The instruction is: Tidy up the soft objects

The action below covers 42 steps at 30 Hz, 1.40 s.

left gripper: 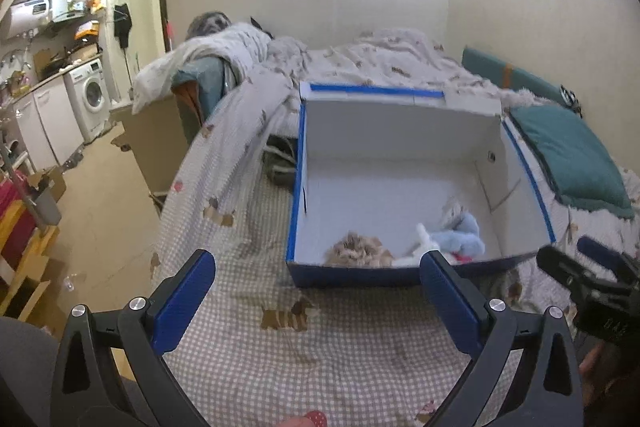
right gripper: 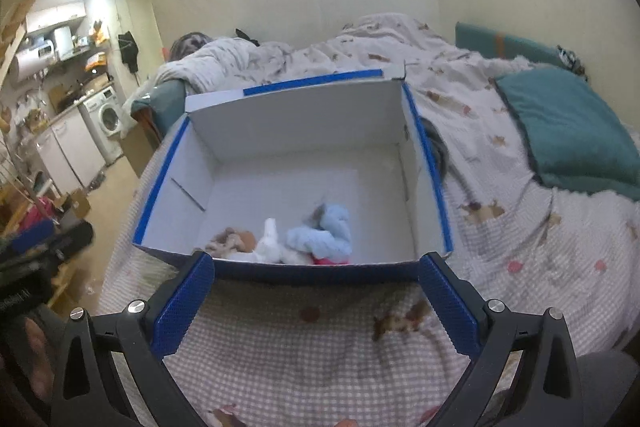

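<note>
A blue cardboard box (left gripper: pixel 400 131) with a white inside sits open on the bed; it also shows in the right wrist view (right gripper: pixel 296 131). In its near corner lie a tan plush (left gripper: pixel 358 251), a white plush (left gripper: pixel 424 245) and a light blue plush (left gripper: pixel 464 235). The right wrist view shows the same tan plush (right gripper: pixel 236 241), white plush (right gripper: pixel 272 243) and light blue plush (right gripper: pixel 328 235). My left gripper (left gripper: pixel 318 263) is open and empty, just short of the box's near wall. My right gripper (right gripper: pixel 318 265) is open and empty at the same wall. The right gripper's body shows at the left wrist view's right edge (left gripper: pixel 588 287).
The bed has a checked sheet (left gripper: pixel 320 367) with dog prints and a rumpled duvet (left gripper: pixel 360 59) behind the box. A teal pillow (left gripper: pixel 568 155) lies right of the box. Left of the bed are the floor, a cardboard box (left gripper: pixel 152 147) and a washing machine (left gripper: pixel 90 95).
</note>
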Motion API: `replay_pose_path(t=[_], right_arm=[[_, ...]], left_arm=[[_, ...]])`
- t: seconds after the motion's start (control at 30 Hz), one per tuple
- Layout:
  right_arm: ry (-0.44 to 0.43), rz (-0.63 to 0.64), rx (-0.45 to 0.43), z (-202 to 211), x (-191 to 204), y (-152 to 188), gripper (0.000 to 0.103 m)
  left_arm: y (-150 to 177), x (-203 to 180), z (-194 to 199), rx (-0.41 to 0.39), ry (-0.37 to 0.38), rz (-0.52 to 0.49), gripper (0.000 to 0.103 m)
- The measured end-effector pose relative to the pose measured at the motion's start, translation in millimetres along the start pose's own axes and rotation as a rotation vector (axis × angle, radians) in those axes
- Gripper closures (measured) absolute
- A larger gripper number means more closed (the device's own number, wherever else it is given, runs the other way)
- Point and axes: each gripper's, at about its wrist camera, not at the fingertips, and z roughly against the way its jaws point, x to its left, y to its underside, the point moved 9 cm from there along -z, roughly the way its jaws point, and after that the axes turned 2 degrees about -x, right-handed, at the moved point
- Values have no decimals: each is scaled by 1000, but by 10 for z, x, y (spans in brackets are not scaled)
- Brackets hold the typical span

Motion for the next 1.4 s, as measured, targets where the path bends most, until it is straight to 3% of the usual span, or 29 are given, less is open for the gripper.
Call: replay_pose_path(t=[0.13,1.4], right_arm=[[12,20,2,-11,21,29,0],[26,45,0,-28,38,41,0]], left_arm=[[94,-10,-48,33,21,24,1],[99,-52,-8,27,47,23,1]])
